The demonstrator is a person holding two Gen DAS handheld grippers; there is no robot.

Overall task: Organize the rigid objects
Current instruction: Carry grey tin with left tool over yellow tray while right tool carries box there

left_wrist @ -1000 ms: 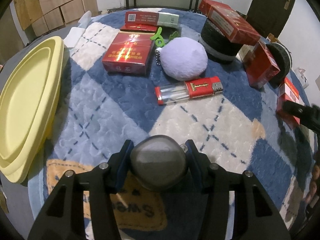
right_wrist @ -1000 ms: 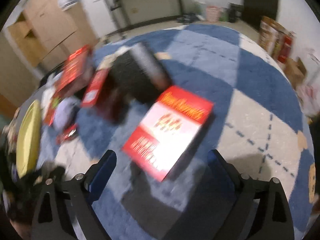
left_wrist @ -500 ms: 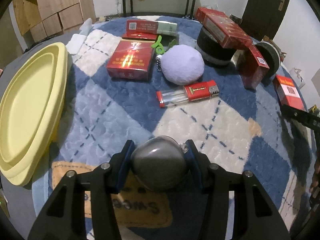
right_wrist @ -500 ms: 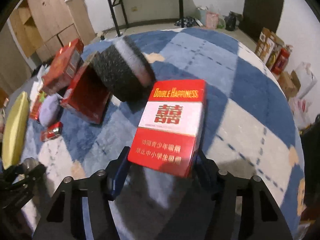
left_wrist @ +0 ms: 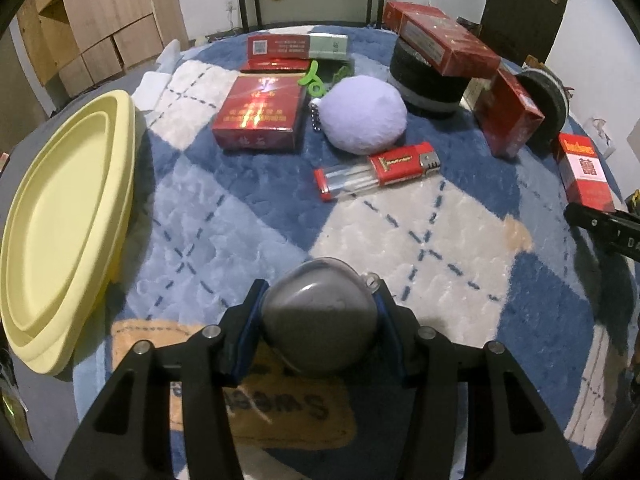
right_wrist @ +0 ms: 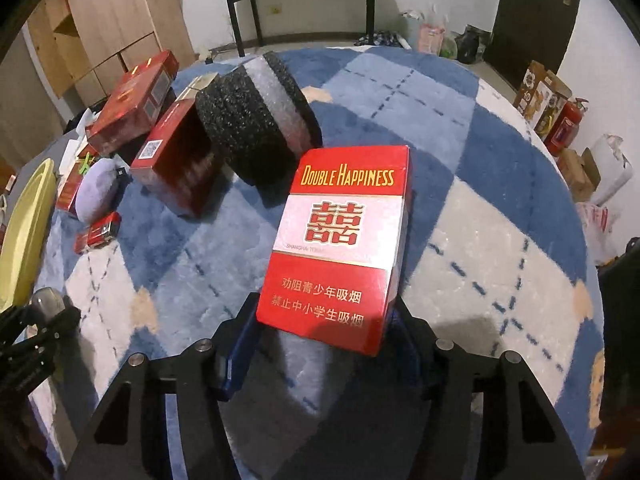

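Observation:
My left gripper (left_wrist: 319, 324) is shut on a round grey case (left_wrist: 319, 316) and holds it above the blue and white plush rug (left_wrist: 420, 232). My right gripper (right_wrist: 326, 340) is shut on a red and white Double Happiness cigarette pack (right_wrist: 340, 240), its near end between the jaws. The same pack (left_wrist: 585, 172) shows at the right edge of the left wrist view. The left gripper and its case (right_wrist: 46, 300) show at the left edge of the right wrist view. A yellow tray (left_wrist: 60, 216) lies at the rug's left edge.
On the rug are a red cigarette box (left_wrist: 260, 114), a lilac plush ball (left_wrist: 364, 114), a red lighter (left_wrist: 380, 170), two black foam cylinders (left_wrist: 430, 82) (right_wrist: 256, 128), an upright red pack (right_wrist: 176, 160) and more red boxes (left_wrist: 444, 46). Cupboards and a black desk stand behind.
The right gripper has closed on the Double Happiness pack and steadied. The left gripper has risen a little with the grey case.

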